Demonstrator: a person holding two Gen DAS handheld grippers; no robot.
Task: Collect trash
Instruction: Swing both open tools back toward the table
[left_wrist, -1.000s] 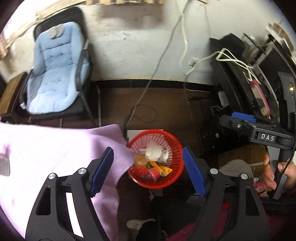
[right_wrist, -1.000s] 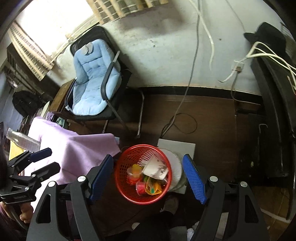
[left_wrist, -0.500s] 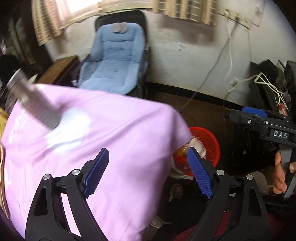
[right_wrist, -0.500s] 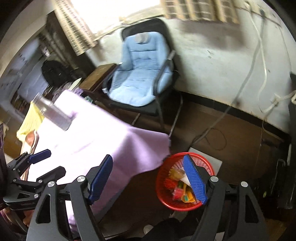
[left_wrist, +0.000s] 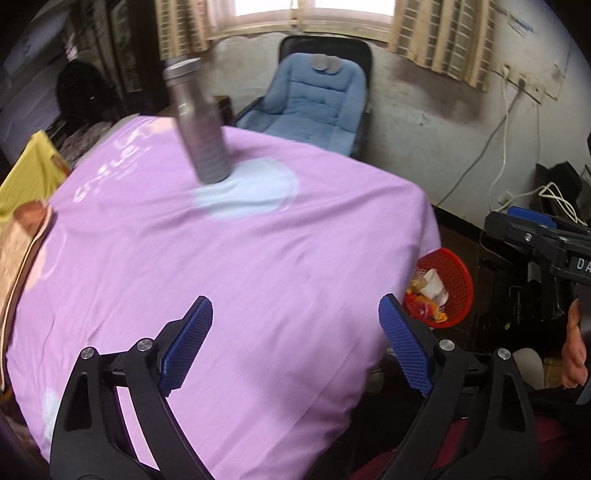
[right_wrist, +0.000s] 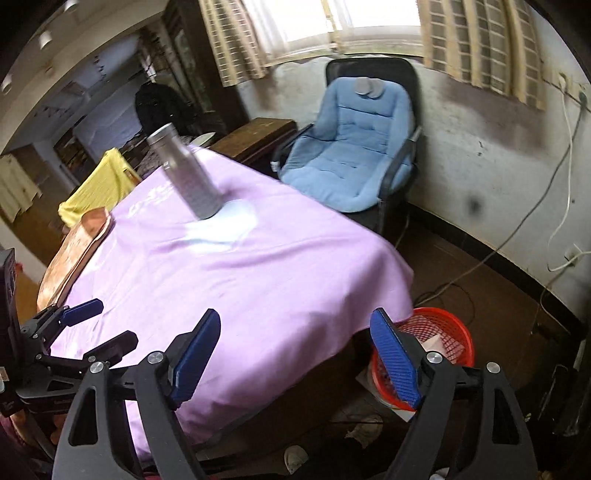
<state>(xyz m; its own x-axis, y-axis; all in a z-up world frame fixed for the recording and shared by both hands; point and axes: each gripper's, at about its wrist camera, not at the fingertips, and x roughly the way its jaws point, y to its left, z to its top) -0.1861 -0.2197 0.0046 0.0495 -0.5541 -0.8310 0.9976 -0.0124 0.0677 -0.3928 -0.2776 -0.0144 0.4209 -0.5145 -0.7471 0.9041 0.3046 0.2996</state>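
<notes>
A red mesh trash basket (left_wrist: 452, 284) stands on the floor right of the table, with wrappers and a white cup (left_wrist: 434, 284) inside; it also shows in the right wrist view (right_wrist: 439, 332). A pink cloth covers the table (left_wrist: 240, 277), also in the right wrist view (right_wrist: 258, 277). My left gripper (left_wrist: 295, 343) is open and empty above the table's near right part. My right gripper (right_wrist: 295, 354) is open and empty over the table's near corner. A silver bottle (left_wrist: 199, 125) stands on a pale patch at the far side (right_wrist: 188, 177).
A blue padded chair (left_wrist: 314, 96) stands by the far wall (right_wrist: 354, 147). Cables hang on the wall (left_wrist: 491, 147) at right. A yellow cloth (right_wrist: 99, 184) and a brown tray (right_wrist: 74, 251) lie at the table's left. The left gripper shows in the right wrist view (right_wrist: 96, 325).
Both grippers have lifted and swung left from over the basket to over the pink table. The bottle and window have come into view. Both stay open.
</notes>
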